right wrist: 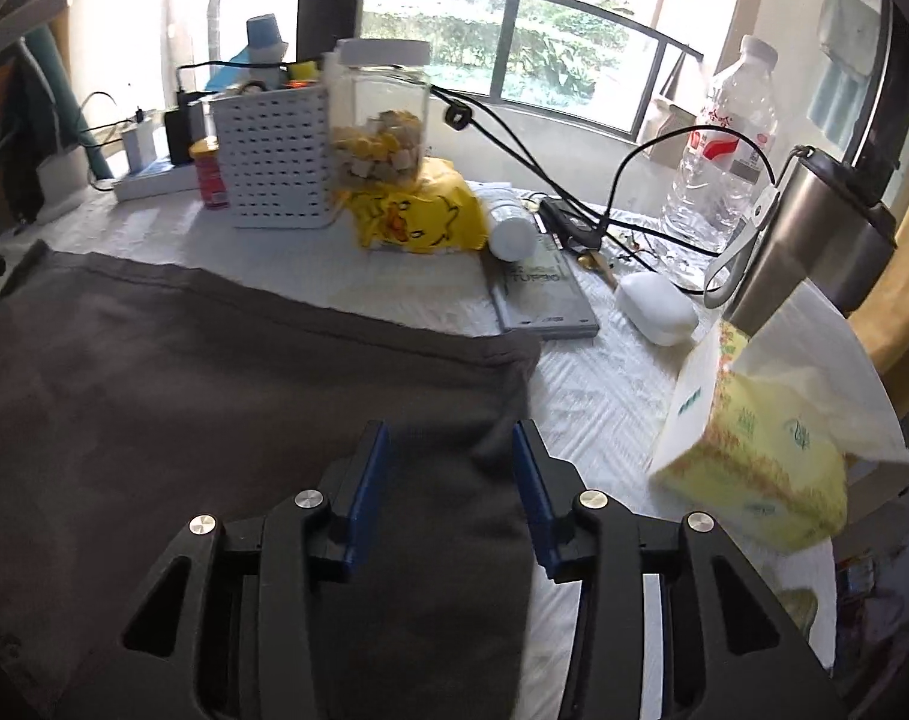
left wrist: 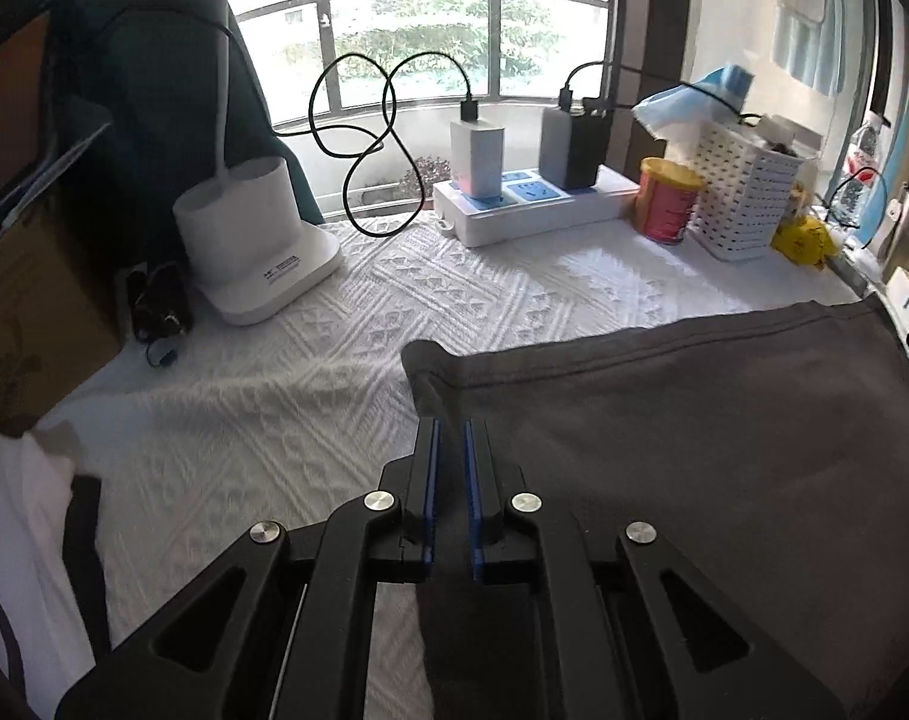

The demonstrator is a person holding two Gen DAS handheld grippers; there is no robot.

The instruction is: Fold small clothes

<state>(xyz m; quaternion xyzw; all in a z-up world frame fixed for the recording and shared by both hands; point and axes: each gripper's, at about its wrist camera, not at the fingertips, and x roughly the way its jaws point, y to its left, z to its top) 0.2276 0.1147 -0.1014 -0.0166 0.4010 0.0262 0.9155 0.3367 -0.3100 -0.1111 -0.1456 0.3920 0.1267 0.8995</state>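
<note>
The garment [left wrist: 694, 420] is plain dark grey-brown. The table cover [left wrist: 310, 360] is white with a raised diamond pattern. The grippers [left wrist: 451, 438] [right wrist: 451, 450] are black with blue pads. The power strip [left wrist: 532, 204] is white with blue socket faces. The can [left wrist: 670, 201] is red with a yellow lid. The basket [right wrist: 274, 162] is white with a grid of holes. The bag [right wrist: 418, 216] is yellow with an orange-beaked duck print. The tissue box [right wrist: 754, 468] is pale yellow and white with green markings. The flask [right wrist: 814, 240] is steel grey with a black lid.
</note>
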